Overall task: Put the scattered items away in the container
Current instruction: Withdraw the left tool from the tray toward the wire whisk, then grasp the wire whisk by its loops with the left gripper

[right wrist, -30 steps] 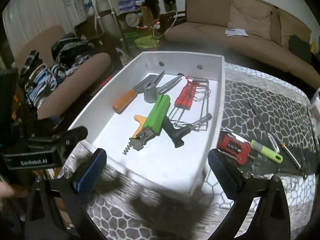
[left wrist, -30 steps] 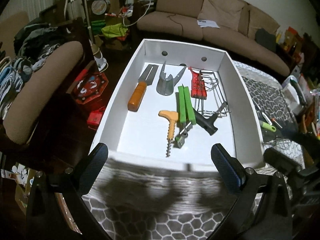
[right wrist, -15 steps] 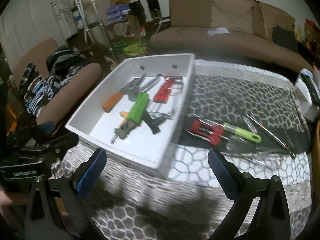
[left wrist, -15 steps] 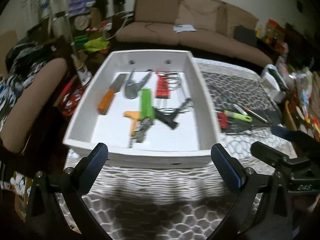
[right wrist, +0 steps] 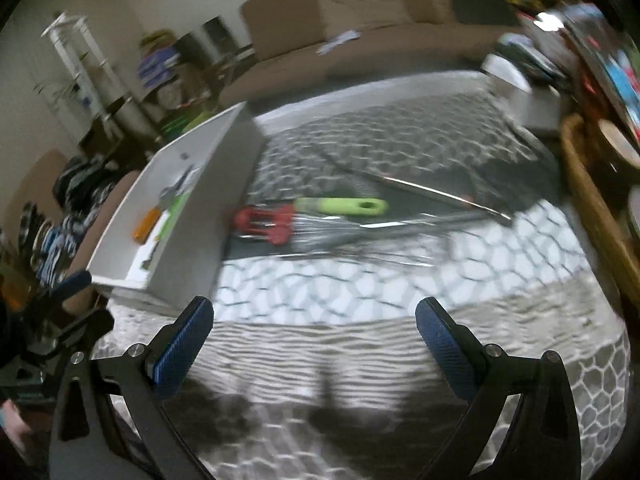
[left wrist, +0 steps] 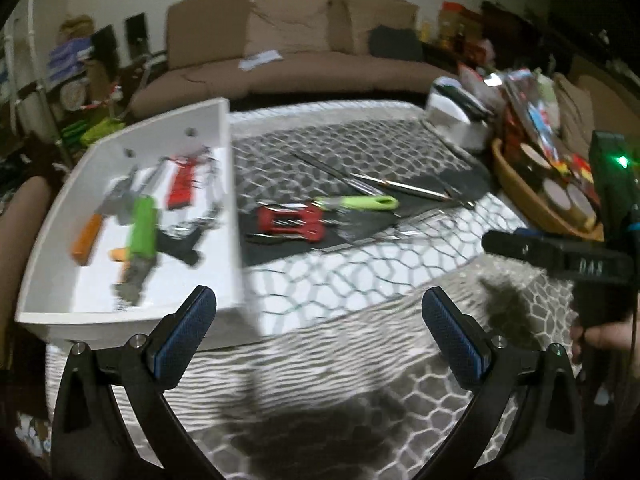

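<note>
A white box (left wrist: pixel 234 184) (right wrist: pixel 208 216) sits at the table's left and holds several tools: an orange-handled one (left wrist: pixel 86 238), a green one (left wrist: pixel 142 228) and a red one (left wrist: pixel 184 184). To its right on the patterned cloth lie a red tool (left wrist: pixel 290 222) (right wrist: pixel 264 220), a green-handled utensil (left wrist: pixel 360 203) (right wrist: pixel 344 206), a wire whisk (right wrist: pixel 340 236) and thin metal skewers (left wrist: pixel 400 186) (right wrist: pixel 432 194). My left gripper (left wrist: pixel 318 334) hovers open over the near cloth, empty. My right gripper (right wrist: pixel 314 340) is likewise open and empty, short of the loose tools.
A wicker tray (left wrist: pixel 532 196) of round items stands at the right edge, with a white appliance (left wrist: pixel 460 116) behind it. A brown sofa (left wrist: pixel 304 52) lies beyond the table. The other hand-held gripper (left wrist: pixel 560 252) shows at the right of the left wrist view.
Both grippers have swung right and pulled back from the box. The box now sits at the left of each view and the loose tools on the cloth are central.
</note>
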Available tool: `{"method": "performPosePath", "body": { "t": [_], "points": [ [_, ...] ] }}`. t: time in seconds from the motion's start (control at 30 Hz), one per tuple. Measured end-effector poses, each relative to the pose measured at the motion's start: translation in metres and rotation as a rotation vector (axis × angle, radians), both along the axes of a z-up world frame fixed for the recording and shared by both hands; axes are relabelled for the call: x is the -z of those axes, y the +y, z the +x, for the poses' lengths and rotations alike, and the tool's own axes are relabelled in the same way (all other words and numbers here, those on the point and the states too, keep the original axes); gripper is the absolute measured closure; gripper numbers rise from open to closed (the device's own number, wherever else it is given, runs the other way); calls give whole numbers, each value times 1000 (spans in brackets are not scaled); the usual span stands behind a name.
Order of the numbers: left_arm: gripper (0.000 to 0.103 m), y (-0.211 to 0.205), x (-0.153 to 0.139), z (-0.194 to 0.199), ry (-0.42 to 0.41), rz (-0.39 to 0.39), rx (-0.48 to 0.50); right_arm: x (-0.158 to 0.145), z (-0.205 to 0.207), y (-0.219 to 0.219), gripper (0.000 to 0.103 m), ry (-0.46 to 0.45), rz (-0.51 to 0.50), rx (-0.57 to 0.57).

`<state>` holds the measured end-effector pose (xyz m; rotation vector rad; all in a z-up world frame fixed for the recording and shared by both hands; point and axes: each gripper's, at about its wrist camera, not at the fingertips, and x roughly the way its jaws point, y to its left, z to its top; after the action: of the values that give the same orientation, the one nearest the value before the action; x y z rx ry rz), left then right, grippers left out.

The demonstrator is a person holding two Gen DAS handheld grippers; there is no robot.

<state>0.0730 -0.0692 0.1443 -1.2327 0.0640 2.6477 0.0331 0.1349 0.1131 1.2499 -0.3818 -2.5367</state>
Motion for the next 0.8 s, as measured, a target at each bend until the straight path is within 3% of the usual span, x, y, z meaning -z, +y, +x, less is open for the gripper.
{"method": "performPosePath", "body": {
  "t": [0.27, 0.47, 0.63, 0.8],
  "points": [
    [0, 52, 52, -28, -46, 25, 81, 29, -24, 59, 0, -33, -79, 81],
    [0, 66, 79, -68, -73, 24, 85, 50, -53, 73, 0, -59, -106, 75],
    [0, 69, 94, -95, -89, 35, 73, 62, -69, 74, 1, -67, -62, 39],
    [0, 73, 106, -108, -103, 38, 74, 70, -81, 66, 14, -71, -31, -7]
  ]
}}
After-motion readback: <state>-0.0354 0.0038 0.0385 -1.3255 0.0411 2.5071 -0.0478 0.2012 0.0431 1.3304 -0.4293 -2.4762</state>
